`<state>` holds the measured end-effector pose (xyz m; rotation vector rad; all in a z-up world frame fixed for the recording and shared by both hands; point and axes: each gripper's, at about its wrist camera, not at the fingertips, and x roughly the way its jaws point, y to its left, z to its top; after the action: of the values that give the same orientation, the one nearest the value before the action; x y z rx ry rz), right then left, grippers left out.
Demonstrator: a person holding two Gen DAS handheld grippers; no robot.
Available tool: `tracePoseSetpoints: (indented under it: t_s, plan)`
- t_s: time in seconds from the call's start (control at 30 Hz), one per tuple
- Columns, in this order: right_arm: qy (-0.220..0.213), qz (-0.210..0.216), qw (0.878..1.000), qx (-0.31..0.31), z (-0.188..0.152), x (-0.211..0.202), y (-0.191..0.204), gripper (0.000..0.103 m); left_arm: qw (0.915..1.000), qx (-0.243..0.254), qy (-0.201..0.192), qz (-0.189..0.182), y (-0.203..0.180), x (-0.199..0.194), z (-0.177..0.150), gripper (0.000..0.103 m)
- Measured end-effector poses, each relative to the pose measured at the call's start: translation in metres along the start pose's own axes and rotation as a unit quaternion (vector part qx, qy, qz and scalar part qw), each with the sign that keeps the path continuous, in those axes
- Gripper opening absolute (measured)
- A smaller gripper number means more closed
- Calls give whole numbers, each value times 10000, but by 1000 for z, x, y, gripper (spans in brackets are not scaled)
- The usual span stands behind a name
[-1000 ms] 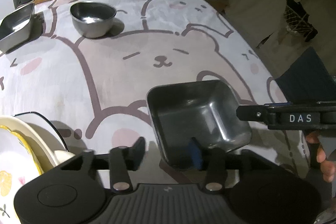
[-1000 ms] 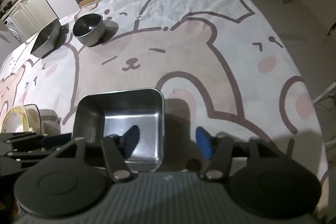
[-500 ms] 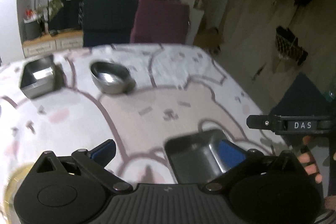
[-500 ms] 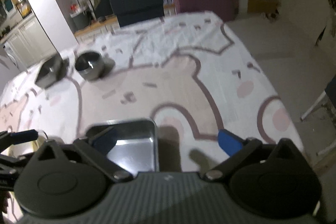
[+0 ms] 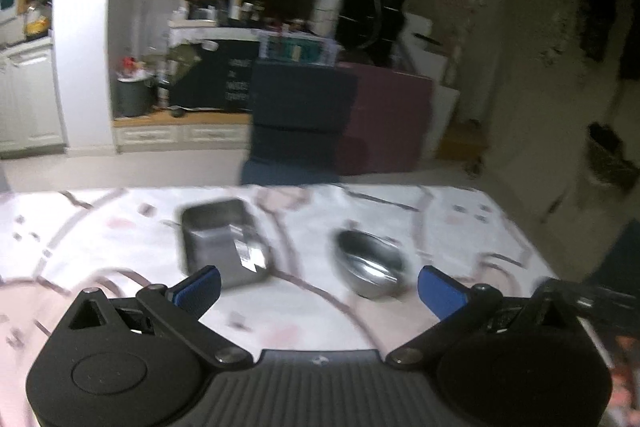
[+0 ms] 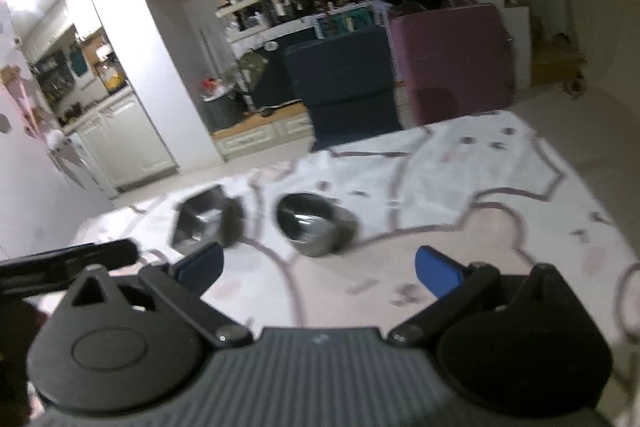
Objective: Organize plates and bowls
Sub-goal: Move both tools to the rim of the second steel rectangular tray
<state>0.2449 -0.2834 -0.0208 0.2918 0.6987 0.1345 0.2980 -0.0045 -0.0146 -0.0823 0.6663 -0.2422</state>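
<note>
A square steel dish [image 5: 222, 247] and a round steel bowl [image 5: 370, 269] stand side by side on the far part of the bear-print tablecloth [image 5: 320, 319]. My left gripper [image 5: 318, 291] hangs above the cloth, open, blue pads wide apart and nothing between them. In the right wrist view the same square dish [image 6: 206, 223] and round bowl [image 6: 314, 225] lie ahead of my right gripper [image 6: 318, 267], which is open and empty too. The left gripper's black body [image 6: 68, 261] shows at the left edge there. Both views are motion-blurred.
Beyond the table stand a dark blue chair [image 5: 302, 119] and a maroon chair [image 5: 390, 123]. White cabinets and cluttered shelves [image 5: 208, 11] fill the back wall. The table's right edge [image 6: 580, 183] drops to bare floor.
Both grippers opened wide, let go of the near square steel dish and rose, tilting up. That dish and the plates at the left have dropped out of view.
</note>
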Motion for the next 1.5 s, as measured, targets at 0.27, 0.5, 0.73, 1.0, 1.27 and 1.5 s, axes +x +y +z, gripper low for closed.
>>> tracePoseSetpoints:
  t_s: [0.27,0.5,0.73,1.0,1.27,1.5]
  plan:
    - [531,247,9967,556,12,65,66,103,9984,95,30,554,99,72,45,103]
    - [1478,194,9817,1189,3,166,107,103,9947,649,361,718,144,146,63,103]
    - [1601,-120,9707,1789,-2,246,133,103,9855,1393,769,598,144,204,61,103]
    - [1695,-479,9719,1564,-7,290,155,103,9780,1541,1086,893,142,244,54,103]
    - [1853,-752,9754,932,-14,301,174,103,9771,1542,1017,1057,144,256,56,103]
    - [1744,-919,9802,179,-11,299,178,103,9766,1451,987,1242,161,241,50,102]
